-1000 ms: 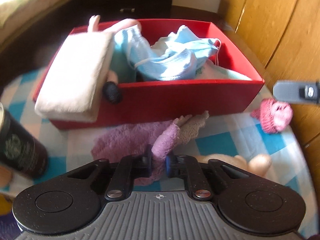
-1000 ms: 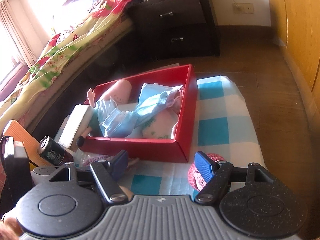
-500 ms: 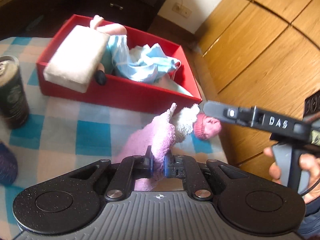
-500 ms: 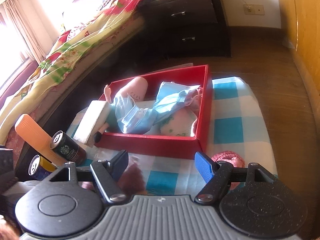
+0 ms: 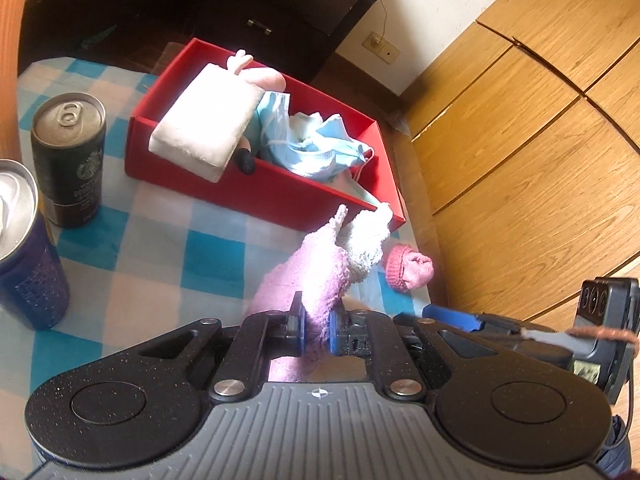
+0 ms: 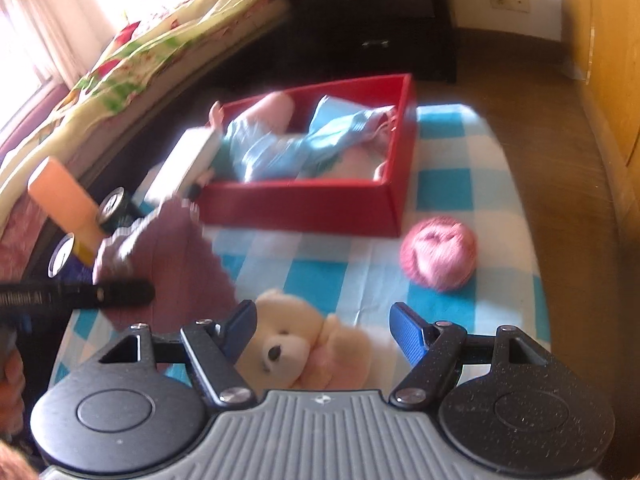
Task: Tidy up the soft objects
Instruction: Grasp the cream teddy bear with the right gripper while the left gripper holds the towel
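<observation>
While the purple sock (image 5: 316, 276) is clamped by the left hand-held gripper (image 5: 316, 326), it is held above the tabletop (image 5: 160, 264). The right hand-held gripper (image 6: 324, 330) is spread wide, empty, over the teddy bear (image 6: 304, 344).

My left tongs (image 5: 316, 326) pinch a purple sock (image 5: 316, 276) above the checked surface (image 5: 160, 264), near the red box (image 5: 280, 196) of soft things; a pink knit hat (image 5: 408, 270) lies beside it.
</observation>
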Demonstrator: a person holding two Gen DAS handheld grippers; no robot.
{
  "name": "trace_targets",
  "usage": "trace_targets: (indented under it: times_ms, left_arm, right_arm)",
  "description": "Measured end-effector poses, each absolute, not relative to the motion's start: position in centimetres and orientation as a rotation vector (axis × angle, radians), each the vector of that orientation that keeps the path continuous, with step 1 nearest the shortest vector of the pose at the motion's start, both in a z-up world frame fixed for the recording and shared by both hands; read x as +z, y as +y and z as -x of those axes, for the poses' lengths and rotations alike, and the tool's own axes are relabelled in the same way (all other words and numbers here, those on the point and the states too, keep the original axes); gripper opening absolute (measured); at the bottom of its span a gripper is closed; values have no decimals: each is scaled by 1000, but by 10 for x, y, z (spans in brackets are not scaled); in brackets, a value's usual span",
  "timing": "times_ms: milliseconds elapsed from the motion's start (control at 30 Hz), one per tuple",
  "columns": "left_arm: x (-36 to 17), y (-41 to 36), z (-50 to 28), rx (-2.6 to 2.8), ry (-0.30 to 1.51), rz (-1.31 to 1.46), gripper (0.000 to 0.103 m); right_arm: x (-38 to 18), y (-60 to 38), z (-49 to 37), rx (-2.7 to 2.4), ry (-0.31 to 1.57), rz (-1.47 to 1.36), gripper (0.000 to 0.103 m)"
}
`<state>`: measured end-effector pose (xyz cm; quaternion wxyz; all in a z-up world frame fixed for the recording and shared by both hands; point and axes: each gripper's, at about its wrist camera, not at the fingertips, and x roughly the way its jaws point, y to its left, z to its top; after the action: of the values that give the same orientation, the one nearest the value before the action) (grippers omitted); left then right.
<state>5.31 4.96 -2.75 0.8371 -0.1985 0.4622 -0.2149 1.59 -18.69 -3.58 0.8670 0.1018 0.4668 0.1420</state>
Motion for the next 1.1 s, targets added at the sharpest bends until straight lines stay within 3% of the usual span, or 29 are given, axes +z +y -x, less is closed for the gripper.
trace_targets:
  times_ms: [300, 467, 700, 1100]
  left_arm:
    - [-24, 55, -47, -410, 959, 353, 7]
    - [-30, 57, -48, -397, 977, 324, 8]
    - [-32, 49, -47, -388, 983, 273, 8]
    - [-32, 32, -44, -348, 961, 137, 9]
  right_arm:
    - [-44, -145, -25, 399, 995, -76, 67]
    - [-59, -118, -28, 440, 1027, 112, 67]
    - [-76, -117, -30, 418, 1055, 153, 68]
    - [-78, -120, -30, 385, 1099, 103, 47]
